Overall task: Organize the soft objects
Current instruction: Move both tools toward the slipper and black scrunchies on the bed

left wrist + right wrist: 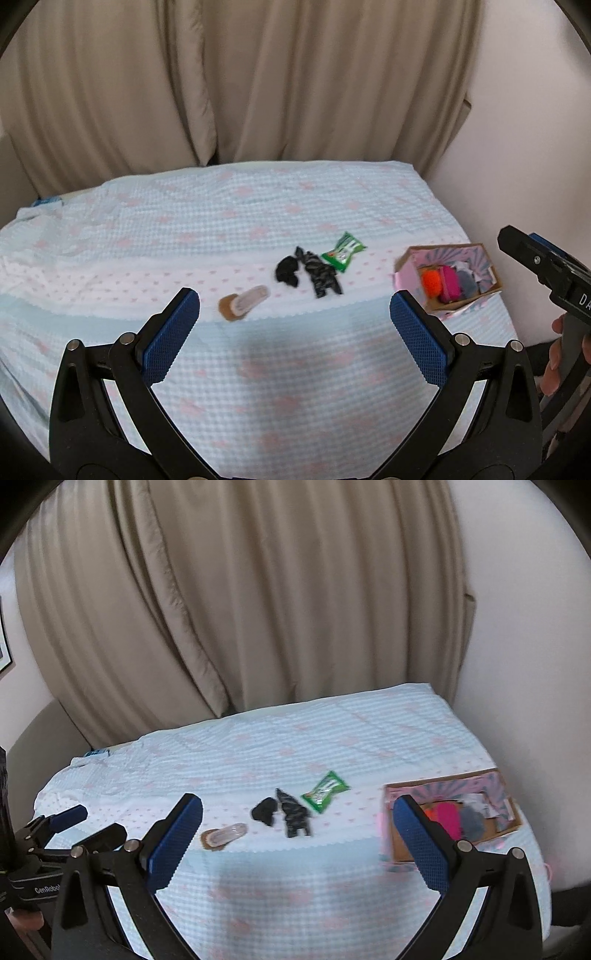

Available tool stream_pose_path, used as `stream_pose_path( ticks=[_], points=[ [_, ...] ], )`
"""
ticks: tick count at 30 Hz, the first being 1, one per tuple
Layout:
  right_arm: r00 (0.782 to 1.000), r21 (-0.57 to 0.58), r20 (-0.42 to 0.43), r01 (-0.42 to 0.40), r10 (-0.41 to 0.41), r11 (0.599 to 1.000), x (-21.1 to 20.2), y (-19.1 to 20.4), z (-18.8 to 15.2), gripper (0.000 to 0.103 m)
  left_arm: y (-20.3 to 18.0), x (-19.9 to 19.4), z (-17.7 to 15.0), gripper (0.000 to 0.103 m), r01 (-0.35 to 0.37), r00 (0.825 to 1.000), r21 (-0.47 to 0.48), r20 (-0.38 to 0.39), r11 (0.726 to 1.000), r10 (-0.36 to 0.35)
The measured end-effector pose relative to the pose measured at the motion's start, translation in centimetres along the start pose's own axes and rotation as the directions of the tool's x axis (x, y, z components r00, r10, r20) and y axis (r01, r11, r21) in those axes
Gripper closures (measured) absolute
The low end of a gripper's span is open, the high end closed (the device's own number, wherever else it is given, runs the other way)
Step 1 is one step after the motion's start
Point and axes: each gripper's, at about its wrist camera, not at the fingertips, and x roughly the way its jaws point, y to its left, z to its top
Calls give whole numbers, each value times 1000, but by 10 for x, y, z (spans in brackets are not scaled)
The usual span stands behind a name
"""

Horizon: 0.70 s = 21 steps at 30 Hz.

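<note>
Several small soft items lie in a row on the bed [258,206]: a green packet [343,254], a black bundle [287,271], a black-and-grey patterned cloth [322,277] and a brown-and-clear pouch [242,301]. To their right stands an open pink cardboard box [406,275] holding orange, pink and grey pieces. My left gripper [295,299] is open and empty, hanging short of the row. My right gripper [297,801] is also open and empty, with its right finger in front of the box [443,779]. The green packet [325,790] and the pouch [223,834] also show in the right wrist view.
Beige curtains [221,81] hang behind the bed, and a pale wall [535,129] closes the right side. The blue-and-pink checked cover drapes over the bed's near edge. A hand [554,362] holds the right gripper's handle at the far right.
</note>
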Motion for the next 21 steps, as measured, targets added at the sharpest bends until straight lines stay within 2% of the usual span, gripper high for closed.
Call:
stream_pose_path(
  ticks=[4,10,21],
  points=[
    [1000,-15,-11,-12,12,1000,35,33,-8,0,40,38,-5,0,3,1000,11,-25,1000,-3],
    [998,-35,-50,-27,25,999,108,68,-26,0,81,111,-20,1,18,999,20,-44,1000,-17],
    [990,-111,-133,-54,39,992,259,90,-73,0,105,253,-73,1,21,994,86,-109,996,-11]
  ],
)
